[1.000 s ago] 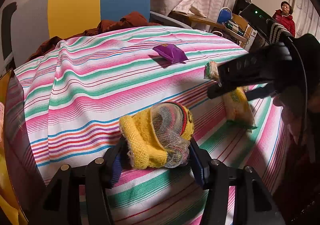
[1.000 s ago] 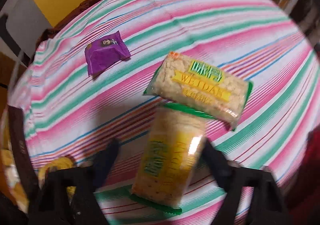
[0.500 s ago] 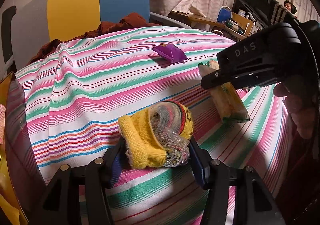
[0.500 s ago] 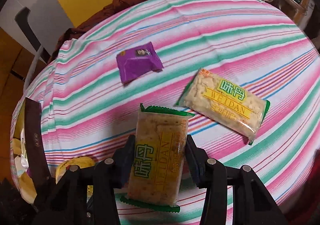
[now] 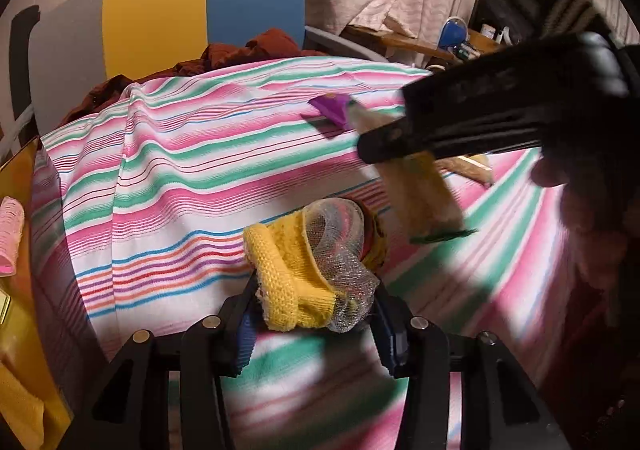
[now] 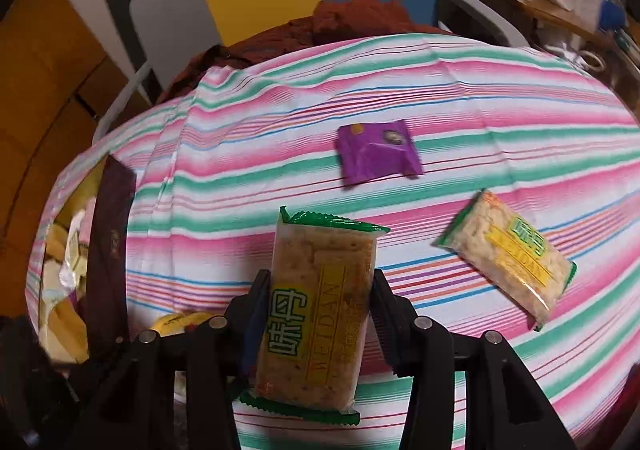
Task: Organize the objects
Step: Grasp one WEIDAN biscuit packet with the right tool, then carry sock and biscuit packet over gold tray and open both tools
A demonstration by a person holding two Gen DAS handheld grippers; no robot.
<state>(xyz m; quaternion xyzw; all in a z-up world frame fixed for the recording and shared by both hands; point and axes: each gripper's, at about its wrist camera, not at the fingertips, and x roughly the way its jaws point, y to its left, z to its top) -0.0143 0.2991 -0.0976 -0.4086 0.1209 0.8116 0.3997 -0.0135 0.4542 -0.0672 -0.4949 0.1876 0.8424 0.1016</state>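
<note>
- The left gripper [image 5: 316,314] squeezes a soft yellow knitted thing [image 5: 296,274] with shiny netting, above the stripy cloth [image 5: 180,170].
- The right gripper [image 6: 316,314] pinches a crinkly snack bar [image 6: 320,314].
- Another bar [image 6: 508,258] and a purple packet [image 6: 378,156] lie flat nearby.

Striped woven cloth [image 6: 460,90] is lying matt; snack wrapper [image 6: 320,314] is showing glossy plastic; yellow knit piece [image 5: 288,270] is looking rough.
</note>
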